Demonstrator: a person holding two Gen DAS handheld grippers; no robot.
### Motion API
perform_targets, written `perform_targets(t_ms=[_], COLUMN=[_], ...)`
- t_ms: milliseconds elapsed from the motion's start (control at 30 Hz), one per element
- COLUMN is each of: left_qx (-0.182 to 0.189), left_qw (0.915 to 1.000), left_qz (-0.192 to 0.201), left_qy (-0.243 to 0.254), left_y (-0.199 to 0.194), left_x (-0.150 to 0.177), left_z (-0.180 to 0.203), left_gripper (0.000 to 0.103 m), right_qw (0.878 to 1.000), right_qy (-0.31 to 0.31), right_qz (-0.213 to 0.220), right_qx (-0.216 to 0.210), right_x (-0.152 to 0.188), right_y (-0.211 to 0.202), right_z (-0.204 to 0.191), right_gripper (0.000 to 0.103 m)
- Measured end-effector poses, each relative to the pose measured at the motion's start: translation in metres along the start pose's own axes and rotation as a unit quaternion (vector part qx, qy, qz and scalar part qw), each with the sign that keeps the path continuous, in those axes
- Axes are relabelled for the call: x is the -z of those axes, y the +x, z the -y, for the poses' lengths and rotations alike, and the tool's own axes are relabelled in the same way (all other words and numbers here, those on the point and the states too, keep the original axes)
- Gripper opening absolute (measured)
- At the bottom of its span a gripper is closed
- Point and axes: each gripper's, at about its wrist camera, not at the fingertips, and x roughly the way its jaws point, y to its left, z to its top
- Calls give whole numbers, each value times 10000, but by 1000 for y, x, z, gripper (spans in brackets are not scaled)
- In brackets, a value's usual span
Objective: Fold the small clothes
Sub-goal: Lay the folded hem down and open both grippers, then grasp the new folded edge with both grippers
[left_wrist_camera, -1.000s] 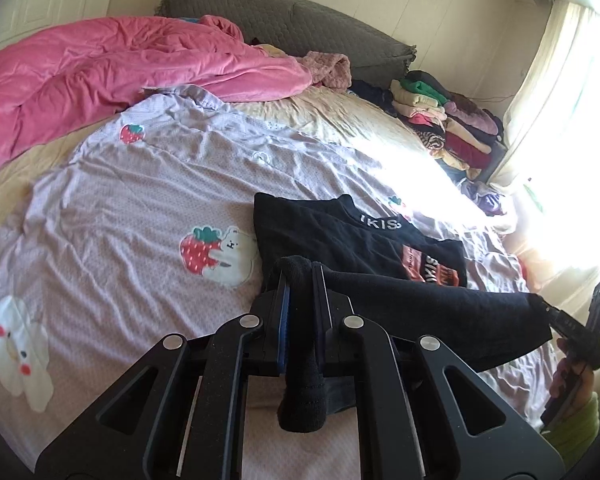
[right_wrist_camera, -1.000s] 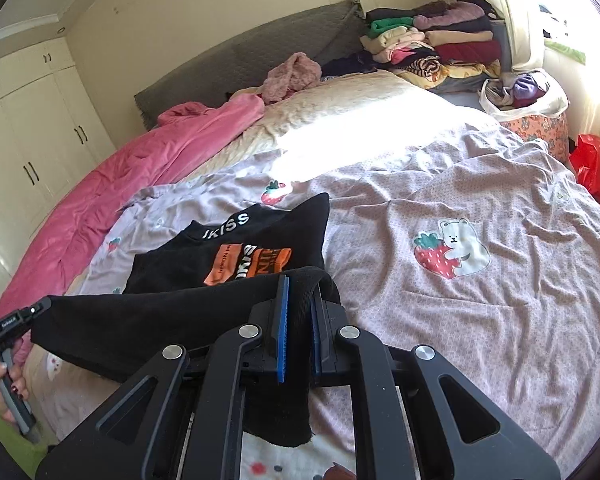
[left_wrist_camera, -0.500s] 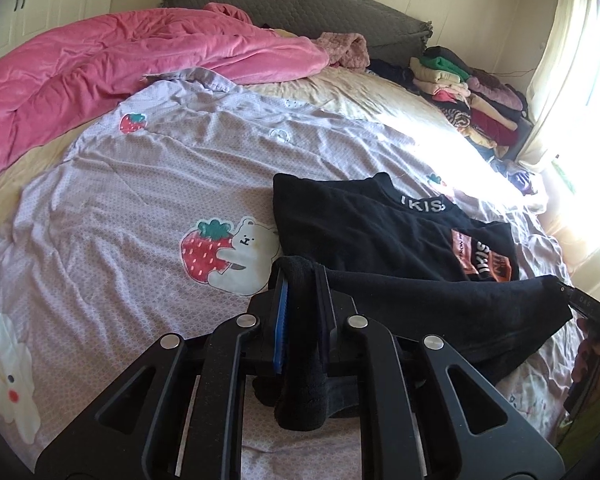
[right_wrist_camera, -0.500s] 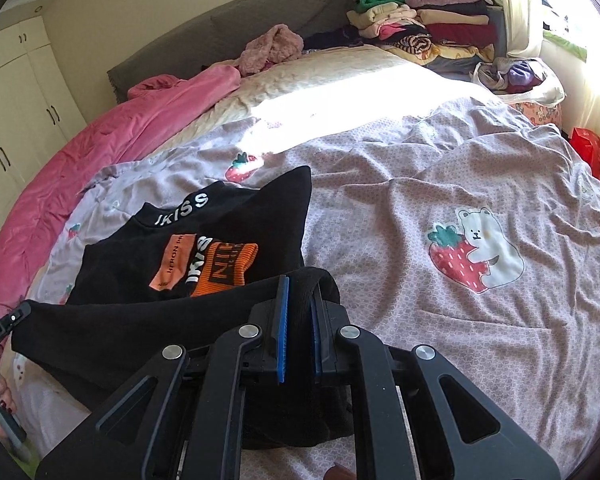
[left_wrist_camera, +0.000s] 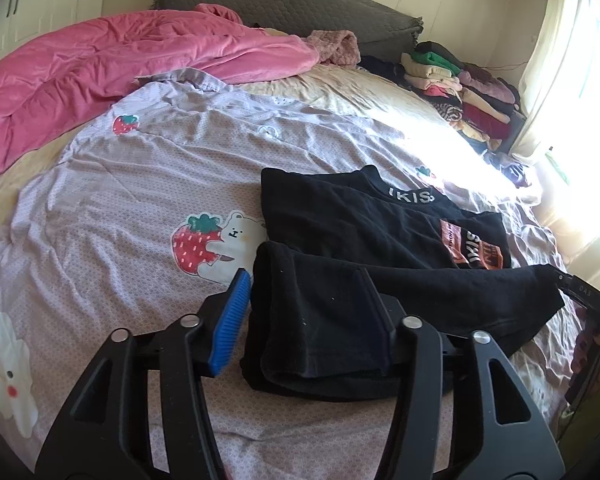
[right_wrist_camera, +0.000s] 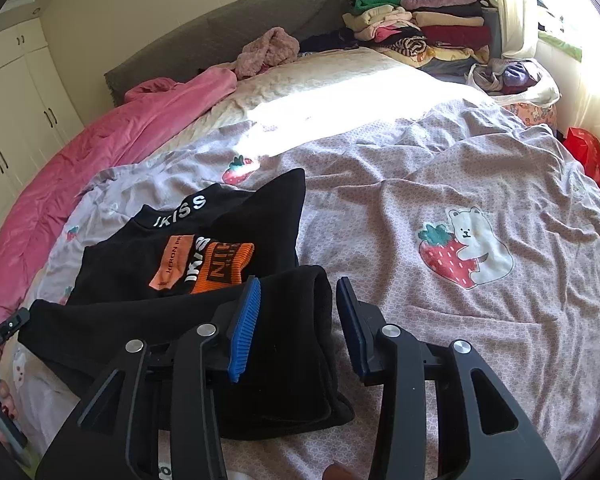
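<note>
A small black top [left_wrist_camera: 352, 220] with white lettering at the neck and an orange print lies on the lilac bedspread [left_wrist_camera: 132, 200]; it also shows in the right wrist view [right_wrist_camera: 220, 248]. Its lower part is folded up toward the print. My left gripper [left_wrist_camera: 306, 288] is open, its fingers on either side of the folded left corner [left_wrist_camera: 308, 320]. My right gripper [right_wrist_camera: 298, 292] is open over the folded right corner [right_wrist_camera: 300, 336]. The cloth lies loose between the jaws of both.
A pink duvet [left_wrist_camera: 100, 64] lies at the far left of the bed. Stacks of folded clothes [left_wrist_camera: 460, 88] sit at the far right by the curtain. A grey headboard [left_wrist_camera: 300, 4] is behind. A red bag [right_wrist_camera: 588, 156] lies beside the bed.
Both grippers were shut on the hem of the black top and carried it forward over the top. Now both have opened and the folded edge rests on the bed.
</note>
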Motion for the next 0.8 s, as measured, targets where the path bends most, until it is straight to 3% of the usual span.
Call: perform_targets(t_ms=[200,467,700,800], left_qx=[208,566,478,436], left_qw=[9997,9977,9979,9983], left_qz=[37,-296,-421,-369], left_qy=[-95,-215,-155,-143], left_y=[-16,-15,0,1], left_x=[9,35,41,35], left_z=[-1,0,9,12], left_gripper=[59,60,60,59], right_qw=[9999,9994,9994,9993], right_qy=[-18,-121,-110,-145], right_qz=[107,-82,-212,-243], right_qx=[-101,-301,-250,-224], right_x=[10,29,35,35], right_y=[-24,-31,-21,-17], right_z=[-1,-10,-13,-13], right_gripper=[53,54,55,49])
